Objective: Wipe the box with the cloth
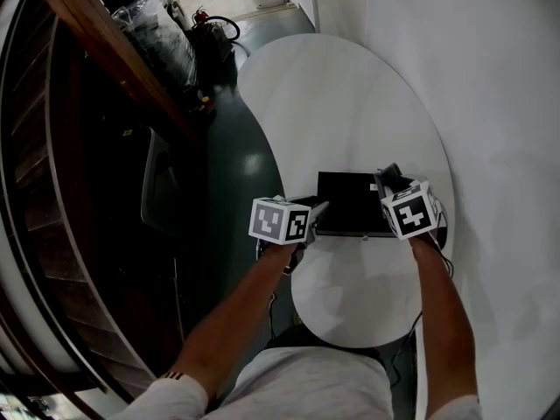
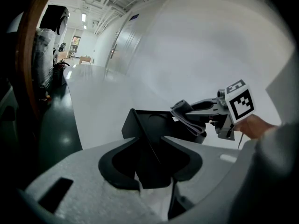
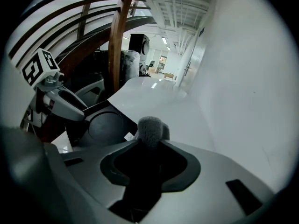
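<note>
A flat black box (image 1: 353, 203) with a round recess lies on the white oval table (image 1: 350, 103), near its front. My left gripper (image 1: 317, 216) is at the box's left edge. In the left gripper view a corner of the box (image 2: 140, 125) sits between the jaws, which are shut on it. My right gripper (image 1: 388, 178) hovers over the box's right end, shut on a folded grey cloth (image 2: 188, 117). The cloth (image 3: 150, 129) pokes out past the jaws in the right gripper view. Whether the cloth touches the box I cannot tell.
A white wall (image 1: 490, 103) runs along the table's right side. A wooden stair rail (image 1: 105, 51) and a dark chair (image 1: 162, 186) stand to the left over the dark floor (image 1: 232, 156). Bagged items (image 1: 157, 24) sit at the back left.
</note>
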`<state>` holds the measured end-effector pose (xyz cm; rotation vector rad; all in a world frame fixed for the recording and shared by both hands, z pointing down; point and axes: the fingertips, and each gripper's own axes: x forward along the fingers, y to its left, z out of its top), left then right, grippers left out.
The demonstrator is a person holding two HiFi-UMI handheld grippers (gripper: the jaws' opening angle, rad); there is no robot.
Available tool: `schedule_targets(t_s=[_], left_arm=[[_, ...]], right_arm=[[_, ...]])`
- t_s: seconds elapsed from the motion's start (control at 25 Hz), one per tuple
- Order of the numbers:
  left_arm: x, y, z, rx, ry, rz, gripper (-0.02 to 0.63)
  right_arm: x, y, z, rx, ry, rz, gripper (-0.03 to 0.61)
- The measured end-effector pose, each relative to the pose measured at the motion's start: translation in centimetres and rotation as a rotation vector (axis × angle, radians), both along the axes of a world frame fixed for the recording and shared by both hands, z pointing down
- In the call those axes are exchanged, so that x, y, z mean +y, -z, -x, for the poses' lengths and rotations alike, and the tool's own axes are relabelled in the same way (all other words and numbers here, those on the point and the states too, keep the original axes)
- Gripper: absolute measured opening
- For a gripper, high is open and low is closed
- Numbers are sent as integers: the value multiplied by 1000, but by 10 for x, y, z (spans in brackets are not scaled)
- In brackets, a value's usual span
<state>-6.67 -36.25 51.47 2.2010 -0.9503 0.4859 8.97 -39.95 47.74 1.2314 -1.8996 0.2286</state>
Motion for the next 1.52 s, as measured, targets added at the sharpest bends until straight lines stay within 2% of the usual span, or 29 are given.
schedule_targets(t_s=[0.24,0.36,0.68,0.84,1.04,1.28,1.52], left_arm=[[0,0,-2,5,4,4,144],[-1,1,-2,8,7,6,144],[0,2,-1,22,11,8,144],[0,1,-3,25,14,9,144],[-1,2,-4,24,15,12,144],[-2,1,-1,23,18,10,144],[-1,1,-2,25,21,12,144]], right_arm=[[3,-2,-23,-13,-83,7,100],[5,6,-20,-46,-91,3,100],[17,20,65,-160,34,-4,100],[21,11,99,-154,87,20,100],[20,1,119,-122,141,31,100],[21,-7,118,-69,164,36,100],[25,-7,77,-41,121,39,100]])
